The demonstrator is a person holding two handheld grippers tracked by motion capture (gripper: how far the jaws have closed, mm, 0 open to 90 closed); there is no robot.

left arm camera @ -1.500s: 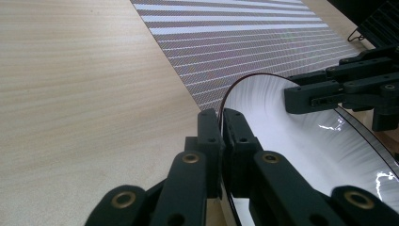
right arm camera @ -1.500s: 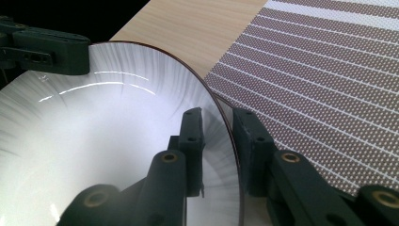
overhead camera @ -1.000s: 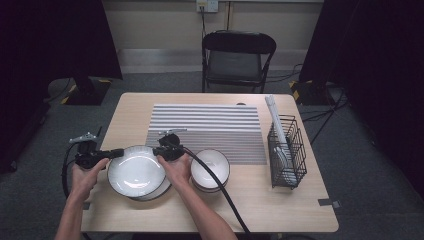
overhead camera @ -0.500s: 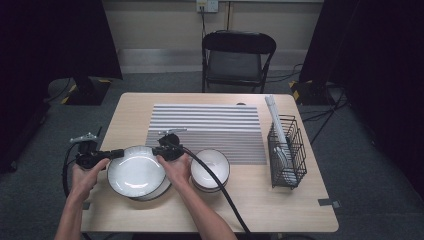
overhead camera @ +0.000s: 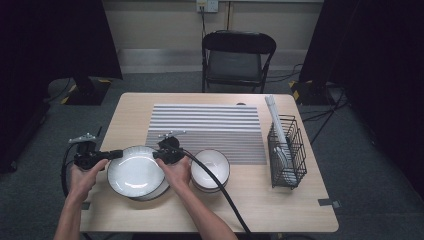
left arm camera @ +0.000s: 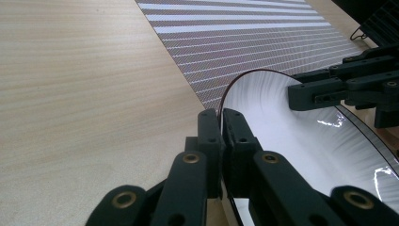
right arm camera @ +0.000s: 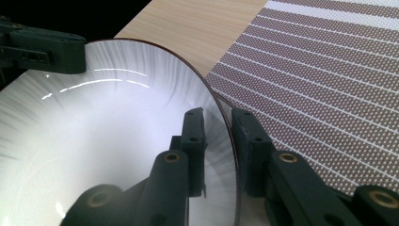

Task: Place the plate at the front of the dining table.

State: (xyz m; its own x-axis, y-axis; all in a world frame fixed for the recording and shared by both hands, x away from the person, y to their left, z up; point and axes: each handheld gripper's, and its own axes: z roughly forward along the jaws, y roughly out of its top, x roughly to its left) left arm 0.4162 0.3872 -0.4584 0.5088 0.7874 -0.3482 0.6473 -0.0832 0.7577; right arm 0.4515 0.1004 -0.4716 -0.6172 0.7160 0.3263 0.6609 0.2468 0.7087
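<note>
A wide white bowl with a dark rim (overhead camera: pixel 135 172) is near the table's front left, between the two grippers. My left gripper (overhead camera: pixel 119 154) is shut on its left rim, and both pads squeeze the edge (left arm camera: pixel 221 117). My right gripper (overhead camera: pixel 156 155) straddles the opposite rim (right arm camera: pixel 217 117), one jaw inside the bowl (right arm camera: pixel 103 141) and one outside. Its jaws have just been opening, and a gap shows beside the rim. A smaller white bowl (overhead camera: pixel 210 167) stands just right of the right hand.
A striped placemat (overhead camera: pixel 210 125) covers the middle of the table. A black wire rack (overhead camera: pixel 287 150) holding plates stands at the right edge. A folding chair (overhead camera: pixel 237 55) is behind the table. The right gripper's cable trails off the front edge.
</note>
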